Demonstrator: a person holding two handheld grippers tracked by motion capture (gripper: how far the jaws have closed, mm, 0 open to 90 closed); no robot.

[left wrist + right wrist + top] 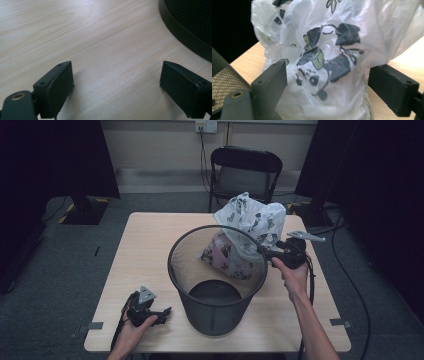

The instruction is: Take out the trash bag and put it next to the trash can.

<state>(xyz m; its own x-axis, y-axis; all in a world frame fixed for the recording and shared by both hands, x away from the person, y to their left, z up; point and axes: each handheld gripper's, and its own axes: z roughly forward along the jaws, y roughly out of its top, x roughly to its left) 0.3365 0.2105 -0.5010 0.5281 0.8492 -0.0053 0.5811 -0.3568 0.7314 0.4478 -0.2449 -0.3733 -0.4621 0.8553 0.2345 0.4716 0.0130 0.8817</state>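
Observation:
A black mesh wastebasket (220, 315) stands in the middle of the light wood table (150, 235). A white plastic bag (250, 227) printed with dark cartoon figures drapes over the basket's far right rim, part of it hanging inside. My right gripper (265, 251) is at that rim. In the right gripper view its jaws stand wide, the gripper (327, 82) open with the bag (332, 50) bulging between them. My left gripper (167, 312) rests low at the table's front left, open and empty (116, 82), with the basket's base (190, 30) just to its right.
A black folding chair (245, 170) stands behind the table. Dark stands and cables sit on the floor at both sides. Bare tabletop (100, 37) lies left of the basket. The basket's mesh (224, 82) shows at the lower left of the right gripper view.

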